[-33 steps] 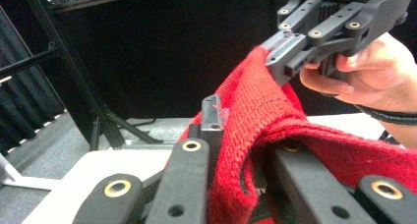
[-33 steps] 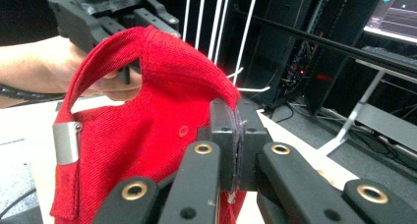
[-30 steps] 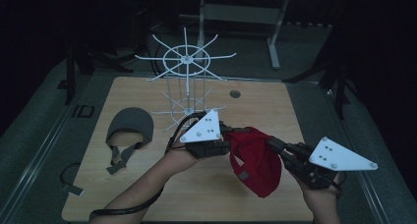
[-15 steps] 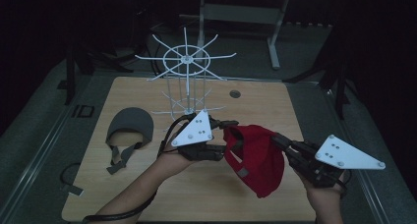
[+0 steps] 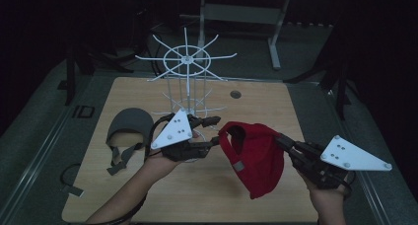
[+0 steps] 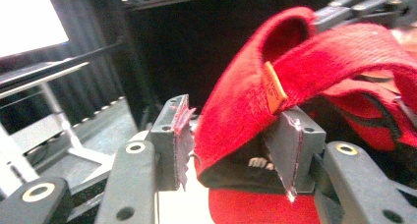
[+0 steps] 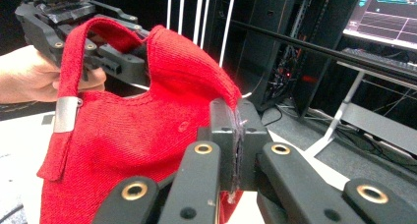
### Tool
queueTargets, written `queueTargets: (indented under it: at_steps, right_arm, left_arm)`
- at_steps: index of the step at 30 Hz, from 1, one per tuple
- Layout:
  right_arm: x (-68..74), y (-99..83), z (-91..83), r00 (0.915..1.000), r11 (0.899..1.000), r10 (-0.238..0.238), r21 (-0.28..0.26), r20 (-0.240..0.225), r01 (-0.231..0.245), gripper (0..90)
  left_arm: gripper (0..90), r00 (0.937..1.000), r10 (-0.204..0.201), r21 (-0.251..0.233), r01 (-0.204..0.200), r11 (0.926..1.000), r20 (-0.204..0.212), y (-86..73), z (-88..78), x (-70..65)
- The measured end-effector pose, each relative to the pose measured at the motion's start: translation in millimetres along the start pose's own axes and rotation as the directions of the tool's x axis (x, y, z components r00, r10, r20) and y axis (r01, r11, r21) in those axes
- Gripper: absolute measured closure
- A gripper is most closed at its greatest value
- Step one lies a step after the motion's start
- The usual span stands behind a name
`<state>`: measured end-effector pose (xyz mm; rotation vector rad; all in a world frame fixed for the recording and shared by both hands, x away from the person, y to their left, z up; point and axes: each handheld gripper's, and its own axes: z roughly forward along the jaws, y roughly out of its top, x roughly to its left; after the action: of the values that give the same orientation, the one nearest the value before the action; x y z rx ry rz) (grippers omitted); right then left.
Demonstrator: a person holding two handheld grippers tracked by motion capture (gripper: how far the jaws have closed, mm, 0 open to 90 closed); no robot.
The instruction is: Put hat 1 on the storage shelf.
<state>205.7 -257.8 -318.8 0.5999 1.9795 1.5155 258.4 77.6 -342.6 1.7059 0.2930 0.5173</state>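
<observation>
A red cap (image 5: 256, 156) hangs in the air over the table's front right, opening turned left. My right gripper (image 5: 282, 140) is shut on its right rim; in the right gripper view the pads (image 7: 236, 150) pinch the red knit (image 7: 137, 135). My left gripper (image 5: 215, 131) sits at the cap's left side, pointing right. Its jaws have just been opening. In the left gripper view the cap's rim (image 6: 246, 101) lies between the jaws (image 6: 236, 150), with a gap beside the left pad (image 6: 182, 135). The back strap with its metal buckle (image 7: 66, 113) dangles loose.
A grey cap (image 5: 129, 129) lies on the wooden table (image 5: 197, 195) at the left. A white wire rack (image 5: 187, 62) with radiating arms stands at the back middle, just behind my left gripper. A round hole (image 5: 235, 94) is in the tabletop behind.
The left gripper has let its jaws apart and drawn left, off the cap's rim. The right gripper keeps its hold, and the cap has tipped slightly.
</observation>
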Motion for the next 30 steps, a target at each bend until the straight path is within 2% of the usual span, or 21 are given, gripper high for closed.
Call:
queueTargets:
  at_steps: [2,4,9,12,14,18,20,22,30]
  right_arm:
    - [-0.4,0.3,-0.2,1.0,1.0,0.0,0.0,-0.001,0.0,89.0]
    - [-3.3,1.3,-0.3,0.9996,1.0,0.019,-0.005,0.021,-0.019,89.0]
    - [-7.4,4.2,-1.2,0.9987,0.999,0.036,-0.018,0.038,-0.035,89.1]
    - [-13.2,10.6,-3.2,0.9971,0.999,0.041,-0.035,0.064,-0.038,89.0]
    - [-14.8,11.9,-3.8,0.9966,0.998,0.045,-0.041,0.069,-0.042,89.0]
    - [-26.3,21.4,-8.3,0.9928,0.994,0.076,-0.08,0.093,-0.068,89.0]
    - [-28.7,23.6,-8.6,0.9919,0.994,0.08,-0.086,0.099,-0.072,89.0]
    - [-34.6,31.7,-7.8,0.9901,0.992,0.082,-0.101,0.114,-0.07,89.0]
    - [-45.3,54.9,1.1,0.9869,0.99,0.08,-0.123,0.14,-0.063,89.0]
  left_arm:
    - [53.2,0.9999,-0.011,-0.003,0.011,0.9999,-0.011,-0.4,-1.1,0.7]
    - [53.2,0.9986,-0.022,-0.012,0.021,0.9997,-0.047,-2.0,-3.4,0.7]
    - [53.1,0.9964,-0.053,-0.044,0.051,0.9977,-0.066,-7.9,-10.5,-0.6]
    - [53.1,0.9948,-0.068,-0.05,0.064,0.9967,-0.076,-15.9,-18.3,-4.3]
    - [53.1,0.9943,-0.066,-0.046,0.062,0.997,-0.084,-21.1,-22.8,-7.2]
    - [51.6,0.9928,-0.086,-0.03,0.084,0.996,-0.084,-34.2,-32.5,-13.1]
    - [51.6,0.9927,-0.078,-0.014,0.077,0.9969,-0.092,-41.3,-36.6,-17.5]
    - [51.4,0.9925,-0.074,-0.002,0.074,0.9973,-0.097,-48.3,-40.9,-21.1]
    - [51.7,0.9885,-0.107,0.006,0.108,0.9941,-0.107,-70.9,-59.7,-26.8]
